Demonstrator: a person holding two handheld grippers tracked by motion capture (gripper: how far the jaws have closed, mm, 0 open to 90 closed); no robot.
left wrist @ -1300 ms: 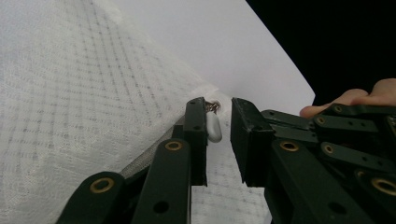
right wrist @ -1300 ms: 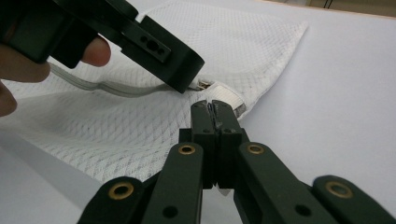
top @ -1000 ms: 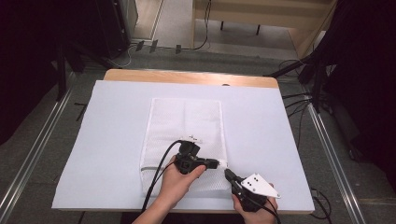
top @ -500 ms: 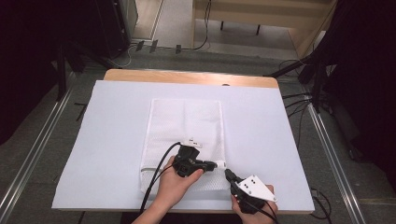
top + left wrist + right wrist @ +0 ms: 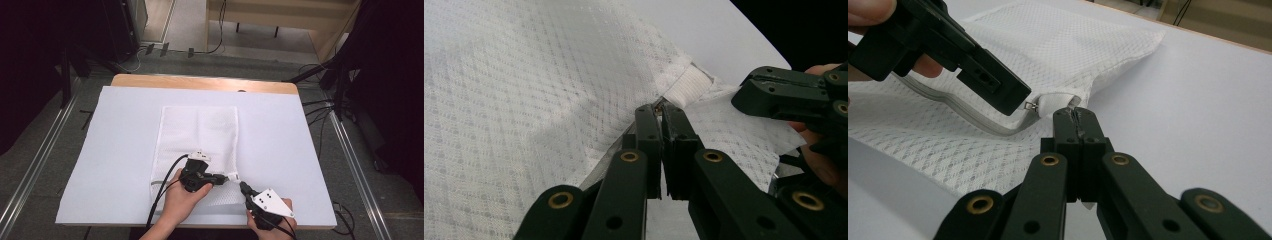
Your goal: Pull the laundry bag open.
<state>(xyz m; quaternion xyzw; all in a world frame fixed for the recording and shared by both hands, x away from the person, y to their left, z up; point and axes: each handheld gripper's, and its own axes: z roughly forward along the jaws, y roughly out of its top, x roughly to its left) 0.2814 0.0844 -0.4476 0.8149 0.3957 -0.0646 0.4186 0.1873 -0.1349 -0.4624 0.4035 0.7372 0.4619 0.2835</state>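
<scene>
A white mesh zip bag (image 5: 200, 130) lies flat in the middle of the table. At its near right corner my left gripper (image 5: 223, 178) is shut on the small metal zipper pull (image 5: 1032, 105), beside a white fabric tab (image 5: 686, 85). In the left gripper view its jaws (image 5: 659, 106) meet tightly at the pull. My right gripper (image 5: 242, 185) comes in from the near right and is shut on the bag's corner fabric just past the tab; its jaws (image 5: 1075, 114) pinch white cloth. The two gripper tips nearly touch. The grey zipper track (image 5: 973, 120) curves away under the left gripper (image 5: 1020, 100).
A pale sheet (image 5: 115, 150) covers the table, with a wooden edge (image 5: 200, 82) showing at the far side. Metal rails (image 5: 35, 165) run along both sides on the floor, and cables (image 5: 320, 110) lie at the far right. Black cables trail from both grippers towards the near edge.
</scene>
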